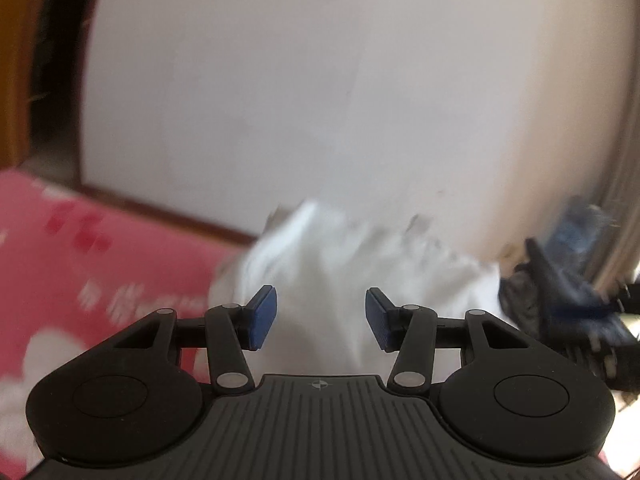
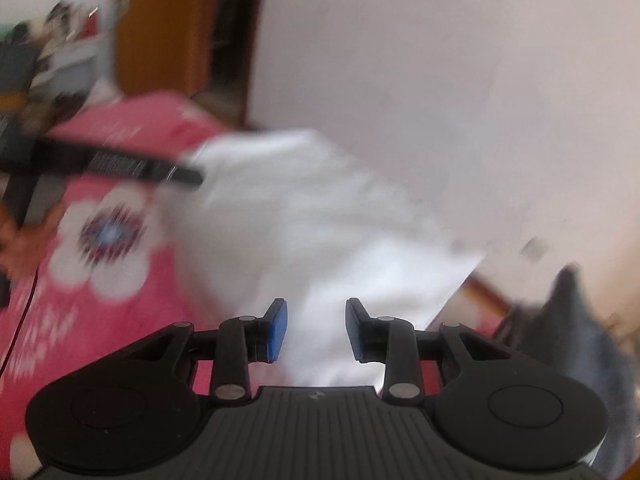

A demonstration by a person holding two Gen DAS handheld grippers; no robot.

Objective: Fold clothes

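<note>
One white garment (image 2: 320, 232): lying rumpled on a pink bedspread (image 2: 120, 320), its far edge reaching toward the pale wall (image 2: 440, 80). Both views are blurring it, so the kind of garment cannot be told.

Left tool (image 1: 320, 322): one, its jaws standing apart with a clear gap; white cloth (image 1: 320, 280) is showing behind the gap, and the blue pads (image 1: 262, 316) are pressing on nothing. Right tool (image 2: 316, 330): one, its jaws also standing apart, somewhat narrower, with cloth showing beyond them and nothing pinched.

Right wrist view only: the garment is appearing as a broad spread with a straight right edge; a large white flower print (image 2: 108, 236) with a dark centre is sitting on the bedspread just beside the garment's left side; the left tool is crossing in from the left as a dark bar (image 2: 120, 164) over the garment's corner; a hand (image 2: 24, 236) is showing at the left border; a thin red cord (image 2: 24, 316) is running down the left; one grey cloth (image 2: 580, 340) is lying at the lower right.

Left wrist view only: the garment is appearing as a bunched heap just ahead of the tool; one dark blue cloth (image 1: 568, 280) is lying at the right, beside the heap; white lettering (image 1: 132, 300) is crossing the bedspread.

Both views: one wooden door frame (image 2: 168, 32) beside the wall; wooden bed edge (image 1: 160, 208) under the wall.
</note>
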